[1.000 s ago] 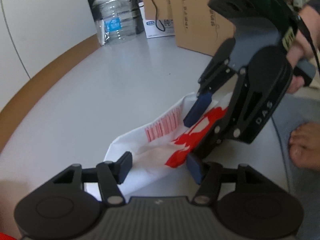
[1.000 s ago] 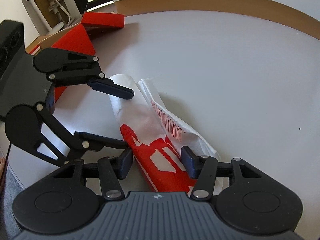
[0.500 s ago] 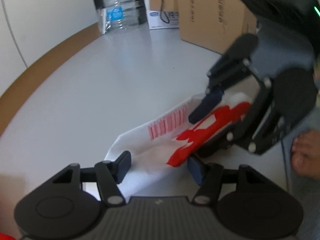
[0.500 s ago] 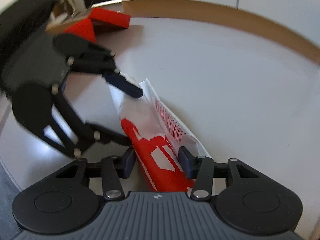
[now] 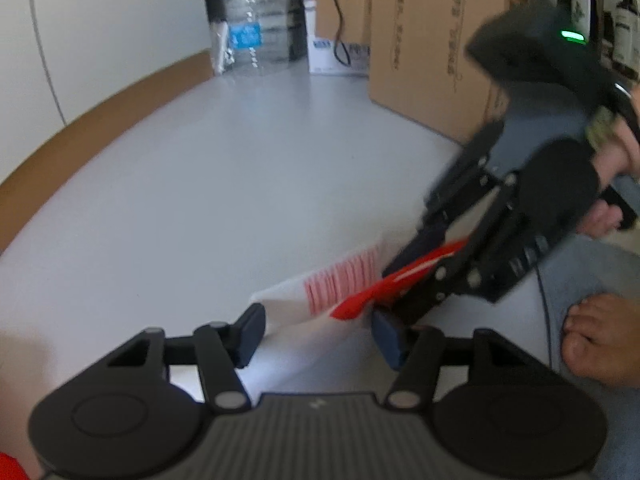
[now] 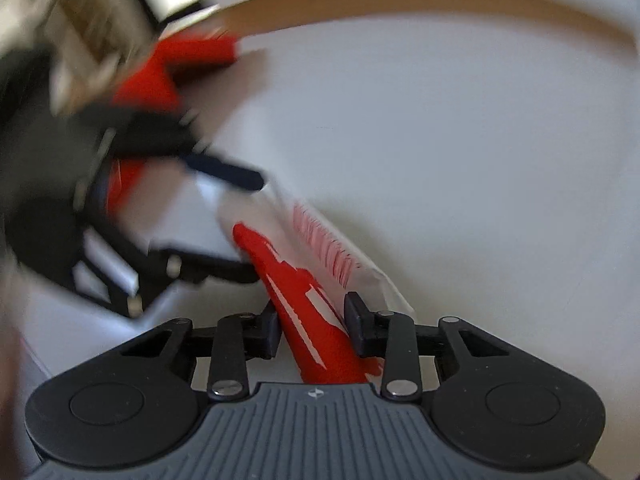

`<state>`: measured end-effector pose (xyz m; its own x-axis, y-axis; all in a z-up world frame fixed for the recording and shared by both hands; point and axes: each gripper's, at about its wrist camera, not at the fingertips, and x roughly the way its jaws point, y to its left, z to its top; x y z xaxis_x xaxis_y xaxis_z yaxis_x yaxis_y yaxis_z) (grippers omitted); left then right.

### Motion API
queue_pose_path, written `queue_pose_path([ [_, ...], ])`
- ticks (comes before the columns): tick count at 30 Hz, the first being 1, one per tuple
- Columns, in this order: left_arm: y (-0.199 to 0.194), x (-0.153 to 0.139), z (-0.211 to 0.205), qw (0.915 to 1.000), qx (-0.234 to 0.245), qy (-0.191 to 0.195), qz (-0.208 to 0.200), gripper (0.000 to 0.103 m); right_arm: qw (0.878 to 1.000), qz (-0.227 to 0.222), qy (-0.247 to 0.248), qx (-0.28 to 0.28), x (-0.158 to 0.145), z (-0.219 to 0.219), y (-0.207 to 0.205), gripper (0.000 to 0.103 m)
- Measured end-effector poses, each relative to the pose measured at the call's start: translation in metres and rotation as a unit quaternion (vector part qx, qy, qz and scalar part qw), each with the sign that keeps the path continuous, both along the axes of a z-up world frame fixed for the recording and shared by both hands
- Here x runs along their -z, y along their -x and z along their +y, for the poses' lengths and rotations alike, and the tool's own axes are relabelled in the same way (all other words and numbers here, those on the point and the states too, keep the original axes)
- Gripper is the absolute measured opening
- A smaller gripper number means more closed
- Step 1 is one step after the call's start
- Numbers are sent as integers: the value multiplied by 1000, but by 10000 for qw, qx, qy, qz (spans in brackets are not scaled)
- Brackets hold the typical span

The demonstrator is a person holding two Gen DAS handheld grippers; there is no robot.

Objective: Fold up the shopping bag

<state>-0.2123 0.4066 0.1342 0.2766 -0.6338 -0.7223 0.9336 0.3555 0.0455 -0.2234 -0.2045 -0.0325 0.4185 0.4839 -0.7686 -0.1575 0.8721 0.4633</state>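
While the left gripper point(image 5: 316, 332) straddles the white end of the shopping bag point(image 5: 340, 292) on the table point(image 5: 200, 200), its jaws have just been closing and are not yet pressing. To its right, the right gripper point(image 6: 312, 326), likewise closing, pinches the red end. Risk: thin plastic slipping free, undoing the fold.
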Motion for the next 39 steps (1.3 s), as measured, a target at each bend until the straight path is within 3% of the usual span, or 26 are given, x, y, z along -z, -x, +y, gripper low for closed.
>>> queue_pose_path([
  [2,-3,-4,7,9999,-84,71,55,58,9988,181,-360,285,5,-10,-1,37],
  [5,-5,-6,14,9998,-141,104,69,58,9989,140,-302,325,4,-13,1,37],
  [12,1,-2,26,9992,-296,77,276,59,9988,-129,280,374,-3,-12,7,42],
  [15,-5,18,15,9990,-322,-1,296,59,9974,-264,594,325,-7,-13,11,47],
  [19,0,30,22,9988,-348,-104,331,59,9911,-510,1233,5,-6,-1,24,58],
  [25,12,31,49,9988,-377,-86,307,57,9768,-948,1870,-431,-19,16,39,53],
  [30,14,26,67,9987,-388,-74,335,57,9660,-1185,2121,-879,-35,27,44,53],
  [35,16,20,88,9982,-424,-86,420,57,9572,-1073,2343,-1321,-30,42,43,54],
  [39,21,10,105,9976,-511,-147,446,45,9558,-1021,2388,-1374,-29,44,41,55],
])
